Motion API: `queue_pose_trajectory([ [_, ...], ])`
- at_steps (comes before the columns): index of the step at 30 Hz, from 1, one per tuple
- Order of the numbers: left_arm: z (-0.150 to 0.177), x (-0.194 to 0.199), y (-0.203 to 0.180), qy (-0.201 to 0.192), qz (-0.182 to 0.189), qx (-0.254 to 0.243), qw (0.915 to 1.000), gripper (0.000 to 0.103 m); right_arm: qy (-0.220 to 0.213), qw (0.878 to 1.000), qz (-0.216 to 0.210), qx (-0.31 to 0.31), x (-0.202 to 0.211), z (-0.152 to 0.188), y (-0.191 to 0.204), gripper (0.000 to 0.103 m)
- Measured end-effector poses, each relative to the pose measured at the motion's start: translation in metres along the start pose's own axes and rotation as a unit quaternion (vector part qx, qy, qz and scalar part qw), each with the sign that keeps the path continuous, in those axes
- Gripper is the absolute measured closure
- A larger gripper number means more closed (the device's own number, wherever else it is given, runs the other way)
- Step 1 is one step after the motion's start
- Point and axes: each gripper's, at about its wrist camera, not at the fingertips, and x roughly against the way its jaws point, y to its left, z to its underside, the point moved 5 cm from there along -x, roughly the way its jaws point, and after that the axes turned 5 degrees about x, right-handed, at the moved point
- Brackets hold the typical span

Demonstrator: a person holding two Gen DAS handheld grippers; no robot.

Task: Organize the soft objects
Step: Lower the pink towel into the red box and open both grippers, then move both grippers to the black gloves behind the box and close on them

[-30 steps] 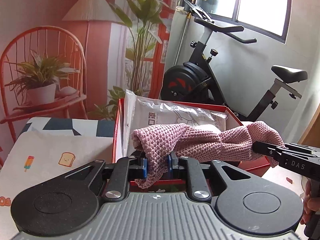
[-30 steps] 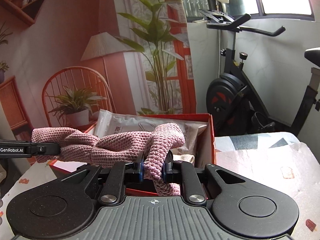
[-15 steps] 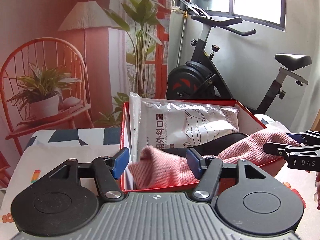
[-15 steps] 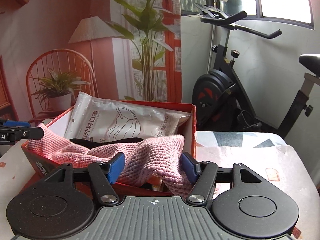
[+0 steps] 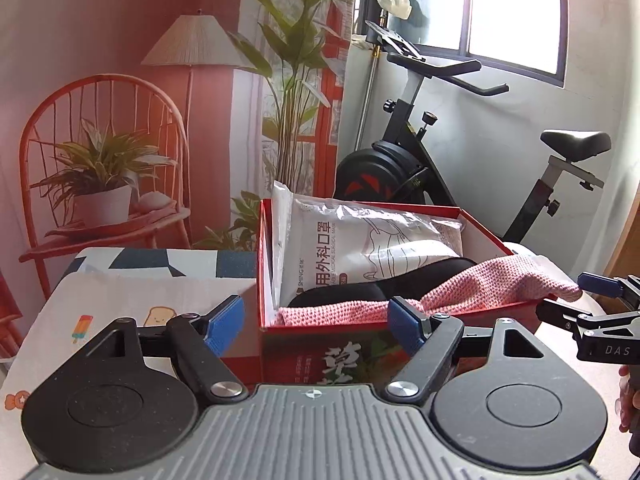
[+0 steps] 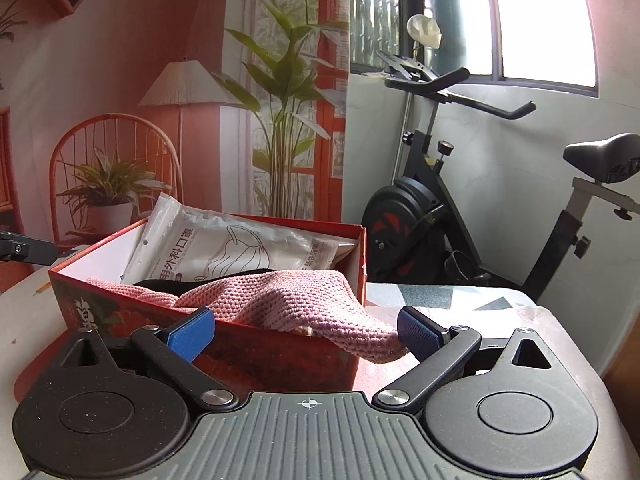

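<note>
A pink knitted cloth (image 5: 480, 284) lies across the red box (image 5: 262, 264), on top of a black soft item (image 5: 360, 292) and in front of a white mask packet (image 5: 360, 240). My left gripper (image 5: 314, 326) is in front of the box, its jaws opening, its pads pressing on nothing. In the right wrist view the pink cloth (image 6: 280, 296) drapes over the near rim of the red box (image 6: 100, 304). Its hanging corner lies loose between the opening jaws of my right gripper (image 6: 306, 332), close to the right pad. The right gripper (image 5: 576, 300) also shows at the box's right end.
The box stands on a table with a printed cover (image 5: 120, 292), which continues to its right (image 6: 460, 300). An exercise bike (image 6: 420, 216) stands behind the table. The wall backdrop shows a chair, a lamp and plants. A hand (image 5: 628, 392) holds the right gripper.
Both grippers were shut on the ends of the rolled pink cloth above the box. Both have let go and spread their jaws, the cloth has dropped into the box, and the grippers have drawn back.
</note>
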Motion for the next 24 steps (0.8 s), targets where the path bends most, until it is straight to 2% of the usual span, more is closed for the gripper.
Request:
queue_pose_trajectory([
  [7,0.028,0.007,0.003,0.019,0.009,0.001,0.9998,0.022,-0.007,1.0,0.008,-0.006,0.015,0.026,0.007,0.006],
  [14,0.056,-0.013,0.009,0.057,0.013,0.015,0.9982,0.024,0.033,0.999,-0.02,-0.002,0.001,0.058,0.026,0.01],
  [24,0.082,-0.053,0.012,0.097,0.022,0.035,0.9944,0.038,0.082,0.994,-0.046,-0.046,-0.037,0.083,0.043,0.014],
])
